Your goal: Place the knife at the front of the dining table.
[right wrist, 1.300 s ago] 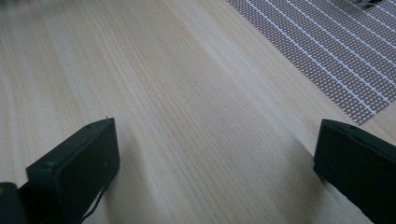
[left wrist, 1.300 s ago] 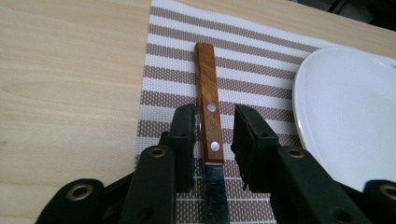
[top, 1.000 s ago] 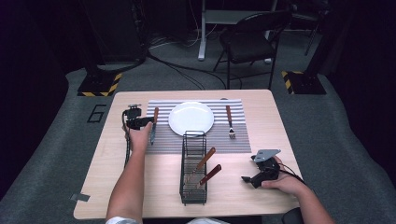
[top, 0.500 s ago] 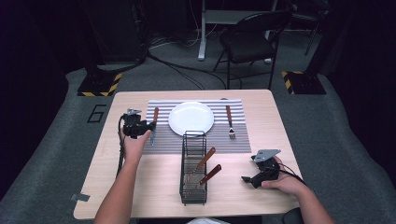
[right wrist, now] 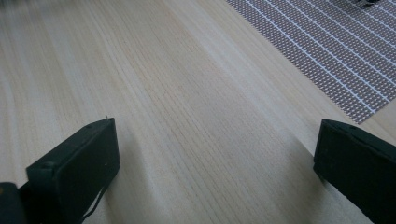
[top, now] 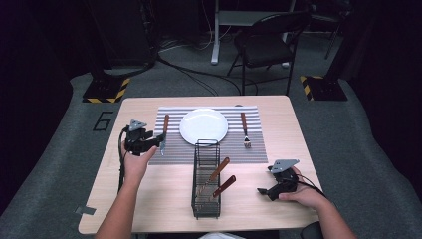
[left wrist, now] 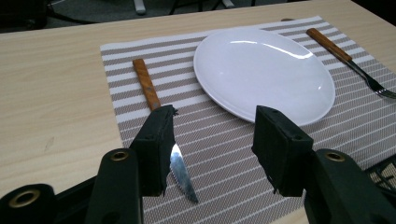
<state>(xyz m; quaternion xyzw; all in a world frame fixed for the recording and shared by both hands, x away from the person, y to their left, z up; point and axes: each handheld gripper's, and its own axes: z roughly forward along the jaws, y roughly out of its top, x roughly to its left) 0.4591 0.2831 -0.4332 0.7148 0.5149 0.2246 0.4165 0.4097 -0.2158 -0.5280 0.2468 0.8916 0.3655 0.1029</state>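
Observation:
A wooden-handled knife (top: 164,130) lies on the striped placemat (top: 249,154), left of the white plate (top: 203,126). My left gripper (top: 158,141) hovers at the mat's left edge beside the blade. In the left gripper view its jaws (left wrist: 215,116) have just been opening and stand apart with nothing pressed between them. The knife (left wrist: 148,91) rests flat on the mat, partly behind the left jaw. A fork (top: 244,128) lies right of the plate. My right gripper (top: 263,189) sits low at the table's near right, open over bare wood (right wrist: 215,126).
A black wire basket (top: 207,199) stands in the near middle with two wooden-handled utensils (top: 219,169) leaning in it. The table's edges run close to both hands. A folding chair (top: 268,45) and cables lie on the floor beyond the table.
The left gripper has drawn back from the knife toward the near left and its jaws have spread wider. The knife stays on the mat. The right hand has not moved.

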